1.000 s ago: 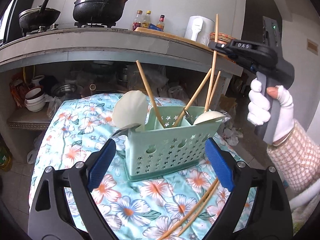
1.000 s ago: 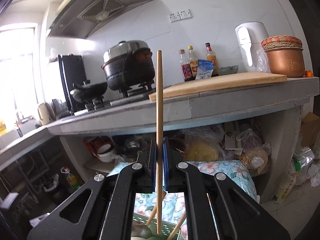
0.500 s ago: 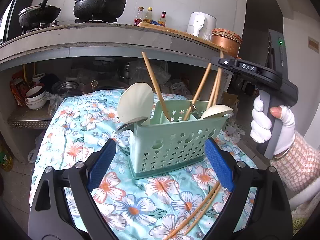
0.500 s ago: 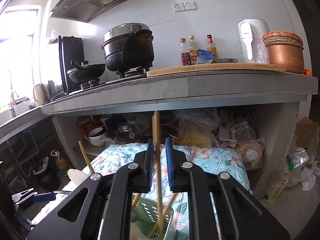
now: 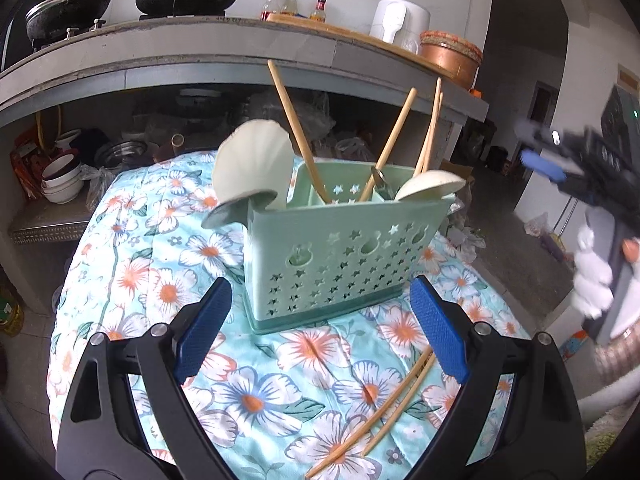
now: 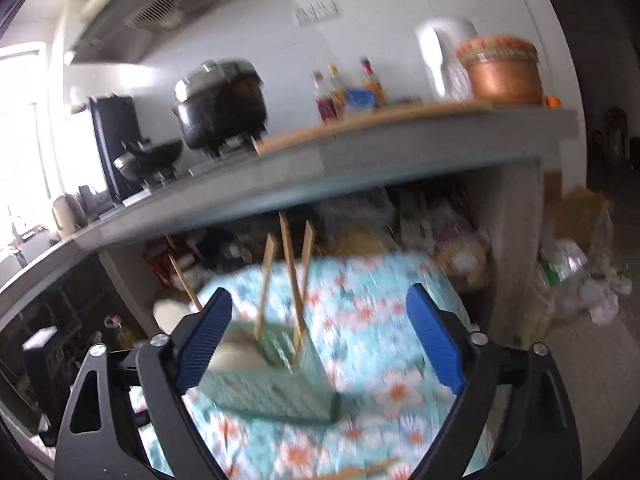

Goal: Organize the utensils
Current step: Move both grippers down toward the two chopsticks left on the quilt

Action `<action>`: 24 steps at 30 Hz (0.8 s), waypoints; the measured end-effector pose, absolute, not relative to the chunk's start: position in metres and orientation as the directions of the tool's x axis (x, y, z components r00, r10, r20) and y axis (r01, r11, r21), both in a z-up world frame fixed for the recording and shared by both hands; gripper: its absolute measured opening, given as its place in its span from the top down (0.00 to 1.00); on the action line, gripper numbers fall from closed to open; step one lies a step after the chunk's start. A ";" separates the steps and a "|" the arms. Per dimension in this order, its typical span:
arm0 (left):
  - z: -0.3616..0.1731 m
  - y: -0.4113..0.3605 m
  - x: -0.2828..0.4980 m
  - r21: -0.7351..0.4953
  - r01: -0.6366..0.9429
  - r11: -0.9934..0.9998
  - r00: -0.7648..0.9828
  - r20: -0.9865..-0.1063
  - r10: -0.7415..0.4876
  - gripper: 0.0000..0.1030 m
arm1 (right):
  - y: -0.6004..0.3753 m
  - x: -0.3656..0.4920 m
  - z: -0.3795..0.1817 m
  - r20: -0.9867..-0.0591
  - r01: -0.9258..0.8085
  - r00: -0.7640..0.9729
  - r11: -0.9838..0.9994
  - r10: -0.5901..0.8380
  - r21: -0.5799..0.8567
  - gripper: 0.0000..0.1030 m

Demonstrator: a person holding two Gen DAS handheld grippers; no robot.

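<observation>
Opening wide, my right gripper (image 6: pixel 316 336) is letting its jaws spread, and nothing is sitting between them. My left gripper (image 5: pixel 320 326) is wide too and is holding nothing.

I am tidying the spoons and sticks. The green basket (image 5: pixel 344 256) is standing on the flowery cloth (image 5: pixel 160 280), right at twelve o'clock from my left gripper. Four chopsticks (image 5: pixel 298 136) are already standing up in it. Two white spoons (image 5: pixel 252 164) are poking out as well, and something shiny and metal is in there, but I cannot tell what it is.

I think most of the job is done. Two more chopsticks (image 5: pixel 384 400) are lying flat on the cloth at about five o'clock from the basket, close to my left gripper. Those are waiting to go in.
</observation>
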State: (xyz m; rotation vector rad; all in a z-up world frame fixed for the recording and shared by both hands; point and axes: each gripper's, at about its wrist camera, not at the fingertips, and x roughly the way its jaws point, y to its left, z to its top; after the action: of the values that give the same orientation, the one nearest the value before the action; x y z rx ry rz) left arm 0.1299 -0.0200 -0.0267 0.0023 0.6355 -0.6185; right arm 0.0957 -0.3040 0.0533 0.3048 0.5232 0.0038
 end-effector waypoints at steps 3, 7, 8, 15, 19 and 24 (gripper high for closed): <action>-0.035 -0.025 0.134 -0.188 0.537 0.822 0.607 -0.591 -0.532 0.16 | -0.300 0.090 0.017 -0.619 0.137 0.780 0.942 0.088 0.306 0.14; -0.047 -0.034 0.140 -0.201 0.533 0.822 0.559 -0.645 -0.520 0.16 | -0.288 0.081 -0.028 -0.743 0.201 0.663 0.935 0.090 0.293 0.11; -0.049 -0.035 0.142 -0.202 0.531 0.823 0.551 -0.655 -0.517 0.16 | -0.286 0.079 -0.038 -0.765 0.209 0.637 0.934 0.094 0.288 0.11; -0.061 -0.045 0.151 -0.204 0.482 0.852 0.532 -0.704 -0.470 0.16 | -0.280 0.078 -0.084 -0.871 0.265 0.483 0.933 0.090 0.243 0.11; -0.067 -0.050 0.154 -0.201 0.458 0.866 0.526 -0.724 -0.446 0.16 | -0.286 0.078 -0.104 -0.882 0.286 0.442 0.906 0.164 0.312 0.10; -0.072 -0.055 0.155 -0.188 0.448 0.874 0.521 -0.739 -0.427 0.16 | -0.287 0.076 -0.107 -0.864 0.273 0.464 0.897 0.194 0.348 0.06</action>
State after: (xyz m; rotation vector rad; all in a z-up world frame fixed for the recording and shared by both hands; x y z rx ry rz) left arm 0.1555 -0.0548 -0.0718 0.0267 0.8776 -0.5242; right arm 0.0764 -0.2874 -0.1067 0.4805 1.0986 -0.0511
